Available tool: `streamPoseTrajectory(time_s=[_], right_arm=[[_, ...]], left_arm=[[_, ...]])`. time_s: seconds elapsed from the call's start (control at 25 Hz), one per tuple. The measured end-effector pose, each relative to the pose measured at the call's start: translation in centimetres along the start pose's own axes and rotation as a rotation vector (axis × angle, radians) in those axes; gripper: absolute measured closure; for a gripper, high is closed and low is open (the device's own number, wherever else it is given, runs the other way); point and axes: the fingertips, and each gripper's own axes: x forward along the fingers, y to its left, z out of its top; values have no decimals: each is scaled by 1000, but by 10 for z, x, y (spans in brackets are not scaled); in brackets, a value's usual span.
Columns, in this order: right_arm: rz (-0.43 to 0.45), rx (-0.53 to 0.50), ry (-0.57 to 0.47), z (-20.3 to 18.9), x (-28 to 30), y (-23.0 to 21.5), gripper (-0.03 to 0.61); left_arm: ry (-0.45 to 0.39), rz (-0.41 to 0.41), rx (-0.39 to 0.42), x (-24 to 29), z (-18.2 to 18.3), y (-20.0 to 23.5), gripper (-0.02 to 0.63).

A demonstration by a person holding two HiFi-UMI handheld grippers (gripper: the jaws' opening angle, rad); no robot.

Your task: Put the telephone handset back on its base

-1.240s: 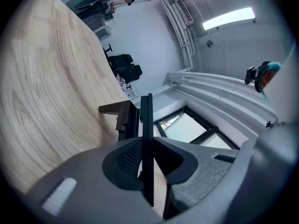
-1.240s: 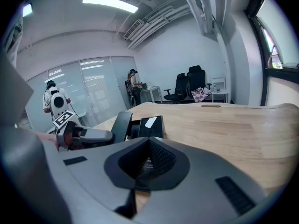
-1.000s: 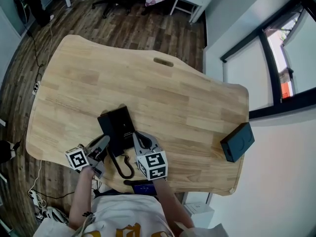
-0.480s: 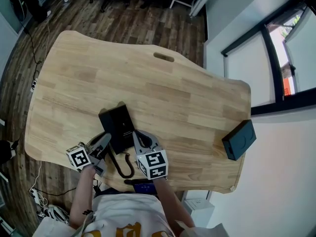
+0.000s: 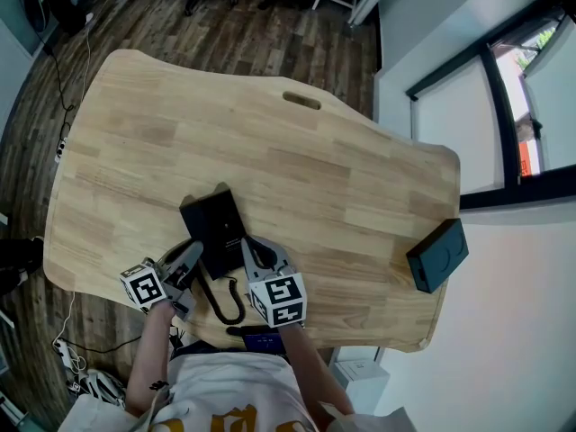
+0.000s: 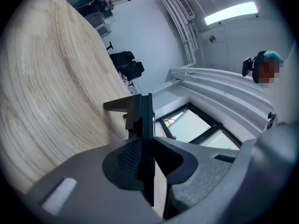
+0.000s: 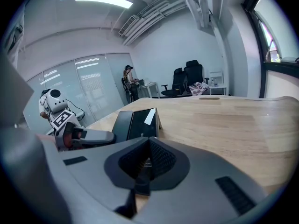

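Head view: left gripper (image 5: 189, 259) clamps the telephone (image 5: 216, 226) at 7 o'clock; right gripper (image 5: 255, 248), clenched, sits at 5 o'clock.

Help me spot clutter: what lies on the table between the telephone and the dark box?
Bare wood of the table, as the head view shows; only the right gripper sits there, close beside the telephone, far from the dark box.
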Motion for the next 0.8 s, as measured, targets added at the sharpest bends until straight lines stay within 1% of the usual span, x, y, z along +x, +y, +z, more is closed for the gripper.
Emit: streamPoseTrajectory(time_s=[0.2, 0.4, 0.64, 0.8], right_arm=[[5, 4, 1, 1, 4, 1, 572], [9, 6, 7, 0, 7, 2, 572], [15, 7, 8, 0, 10, 3, 572], [12, 10, 8, 0, 8, 1, 572]], left_arm=[[12, 6, 23, 1, -1, 4, 543], [48, 56, 93, 1, -3, 12, 543], [64, 92, 91, 2, -4, 15, 541], [87, 115, 114, 3, -5, 16, 540]])
